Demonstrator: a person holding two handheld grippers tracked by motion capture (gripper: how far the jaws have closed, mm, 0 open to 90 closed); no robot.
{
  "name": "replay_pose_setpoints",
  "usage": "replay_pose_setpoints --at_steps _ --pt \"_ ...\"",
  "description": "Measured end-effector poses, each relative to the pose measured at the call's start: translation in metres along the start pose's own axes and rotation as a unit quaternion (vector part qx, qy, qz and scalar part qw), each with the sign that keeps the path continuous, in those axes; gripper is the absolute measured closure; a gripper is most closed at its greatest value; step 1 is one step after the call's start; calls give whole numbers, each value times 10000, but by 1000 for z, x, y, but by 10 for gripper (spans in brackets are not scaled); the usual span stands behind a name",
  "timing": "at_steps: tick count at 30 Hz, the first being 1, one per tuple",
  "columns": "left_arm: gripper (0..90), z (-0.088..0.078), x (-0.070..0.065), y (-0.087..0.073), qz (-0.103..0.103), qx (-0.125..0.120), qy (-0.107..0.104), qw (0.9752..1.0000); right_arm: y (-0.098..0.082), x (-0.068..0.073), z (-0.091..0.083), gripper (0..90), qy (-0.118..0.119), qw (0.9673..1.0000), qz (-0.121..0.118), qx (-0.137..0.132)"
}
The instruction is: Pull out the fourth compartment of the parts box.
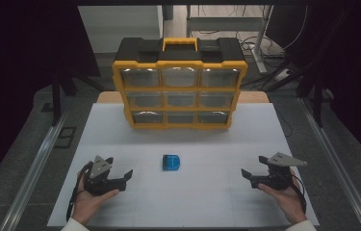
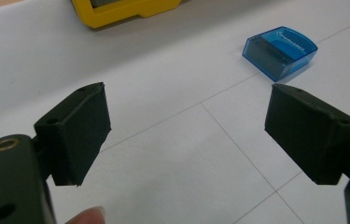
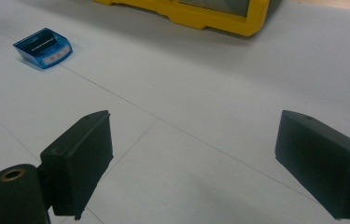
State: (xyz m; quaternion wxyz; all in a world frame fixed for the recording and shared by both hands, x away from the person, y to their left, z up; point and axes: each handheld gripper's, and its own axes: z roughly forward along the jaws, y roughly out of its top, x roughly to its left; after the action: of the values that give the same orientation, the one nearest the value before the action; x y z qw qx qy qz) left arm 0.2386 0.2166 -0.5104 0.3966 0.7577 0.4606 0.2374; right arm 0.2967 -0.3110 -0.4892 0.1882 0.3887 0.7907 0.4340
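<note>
Both sets of fingers (image 2: 77, 135) are spread wide with nothing in them, left gripper (image 1: 118, 179) and right gripper (image 1: 251, 177) parked near the desk's (image 1: 207, 202) front corners, probably lining up on the little blue box (image 1: 171, 162) mid-desk, before the yellow drawer organizer (image 1: 180, 82) at the back edge.

A white table top (image 1: 120, 139) stands on grey floor (image 1: 29, 144), dark curtains at both sides, cables (image 1: 260, 53) behind.
</note>
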Motion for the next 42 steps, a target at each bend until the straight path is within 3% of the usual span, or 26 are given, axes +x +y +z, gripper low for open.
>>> replay_pose_setpoints --at_steps 13,30,42 --pt "136 2 -2 0 34 -9 -15 10000 -2 -2 -1 114 8 9999 101 35" --pt "127 -2 2 0 -26 -119 172 9998 -2 -2 -1 117 -78 9999 128 56" --pt "124 -2 -1 1 170 -129 305 9993 -3 -3 -1 119 -121 9997 160 116"
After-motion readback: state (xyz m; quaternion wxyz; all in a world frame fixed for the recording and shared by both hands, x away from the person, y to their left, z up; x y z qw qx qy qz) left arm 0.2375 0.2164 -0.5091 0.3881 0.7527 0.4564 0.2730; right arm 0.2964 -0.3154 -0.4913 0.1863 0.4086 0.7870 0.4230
